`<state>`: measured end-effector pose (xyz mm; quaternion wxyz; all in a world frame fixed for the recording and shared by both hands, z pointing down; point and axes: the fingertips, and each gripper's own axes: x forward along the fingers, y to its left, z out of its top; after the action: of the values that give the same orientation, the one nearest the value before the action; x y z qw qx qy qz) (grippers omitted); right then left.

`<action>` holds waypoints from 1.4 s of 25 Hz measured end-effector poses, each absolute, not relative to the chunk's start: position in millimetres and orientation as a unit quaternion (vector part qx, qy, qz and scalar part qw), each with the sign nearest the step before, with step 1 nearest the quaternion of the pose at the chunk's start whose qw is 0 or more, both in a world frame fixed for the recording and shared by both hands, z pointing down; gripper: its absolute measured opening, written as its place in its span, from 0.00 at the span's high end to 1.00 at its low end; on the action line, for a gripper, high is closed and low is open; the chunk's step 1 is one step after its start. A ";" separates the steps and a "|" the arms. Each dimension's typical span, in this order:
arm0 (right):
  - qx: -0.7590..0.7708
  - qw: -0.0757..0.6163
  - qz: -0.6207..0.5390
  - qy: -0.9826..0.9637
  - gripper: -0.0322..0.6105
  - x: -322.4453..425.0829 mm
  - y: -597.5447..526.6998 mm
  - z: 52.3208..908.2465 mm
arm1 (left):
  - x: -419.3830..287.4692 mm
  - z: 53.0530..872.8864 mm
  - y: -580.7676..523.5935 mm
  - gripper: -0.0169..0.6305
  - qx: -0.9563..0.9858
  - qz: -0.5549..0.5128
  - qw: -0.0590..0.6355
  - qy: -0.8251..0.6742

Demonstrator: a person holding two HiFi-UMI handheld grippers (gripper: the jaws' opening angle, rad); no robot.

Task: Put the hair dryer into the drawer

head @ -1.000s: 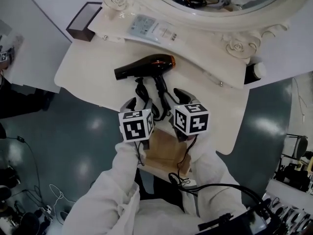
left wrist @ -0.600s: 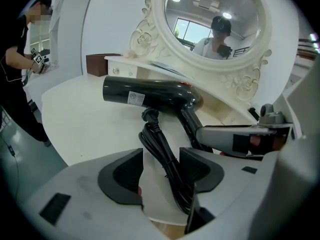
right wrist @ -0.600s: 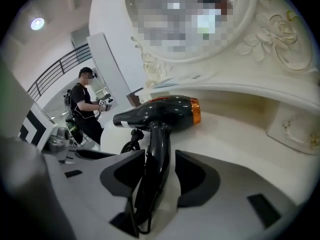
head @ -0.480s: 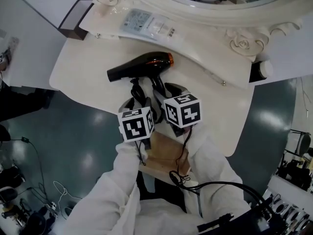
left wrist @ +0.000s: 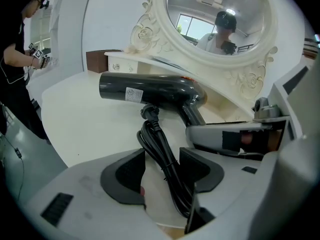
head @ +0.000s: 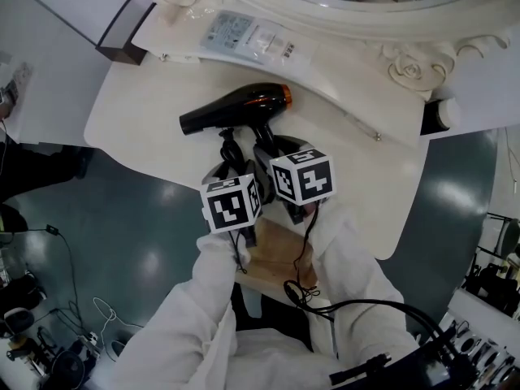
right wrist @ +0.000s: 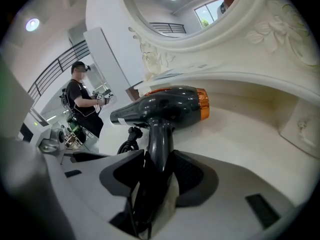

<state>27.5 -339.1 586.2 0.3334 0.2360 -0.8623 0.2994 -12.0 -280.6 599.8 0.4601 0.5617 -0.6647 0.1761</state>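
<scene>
The black hair dryer (head: 244, 108) is lying on its side in the middle of the dressing table (head: 138, 124). Its orange-ringed end is pointing toward the right edge and its handle (right wrist: 159, 139) toward the front edge. The right gripper (right wrist: 159, 166) is straddling that handle with its jaws opening. The pads are sitting just beside the handle and seem not to be pressing on it, though the gap is hard to judge. The left gripper (left wrist: 162, 161) is standing released, with its jaws apart around the bundled black cord (left wrist: 160, 149), which is running nearer its right pad. The drawer (head: 276, 254) is hanging open under the front edge, below both grippers.
</scene>
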 end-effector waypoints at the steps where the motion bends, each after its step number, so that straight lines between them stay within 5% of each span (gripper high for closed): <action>1: 0.236 0.337 0.303 -0.860 0.58 27.2 -339.0 586.7 | -13.0 599.7 -280.2 0.65 0.562 0.177 0.460 -0.665; 11: 0.280 0.295 0.325 -0.854 0.59 34.5 -334.2 579.8 | -14.7 594.6 -272.4 0.78 0.575 0.126 0.475 -0.654; 24: 0.325 0.248 0.366 -0.836 0.59 56.6 -304.9 564.7 | 4.8 579.6 -246.8 0.81 0.609 0.117 0.471 -0.627; 35: 0.319 0.322 0.336 -0.826 0.58 60.2 -288.7 578.2 | 6.4 588.3 -234.7 0.82 0.618 0.145 0.452 -0.626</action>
<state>60.2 -288.7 578.2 0.3215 0.3194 -0.8256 0.3360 6.4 -234.7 588.3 0.4521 0.6185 -0.6262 0.1448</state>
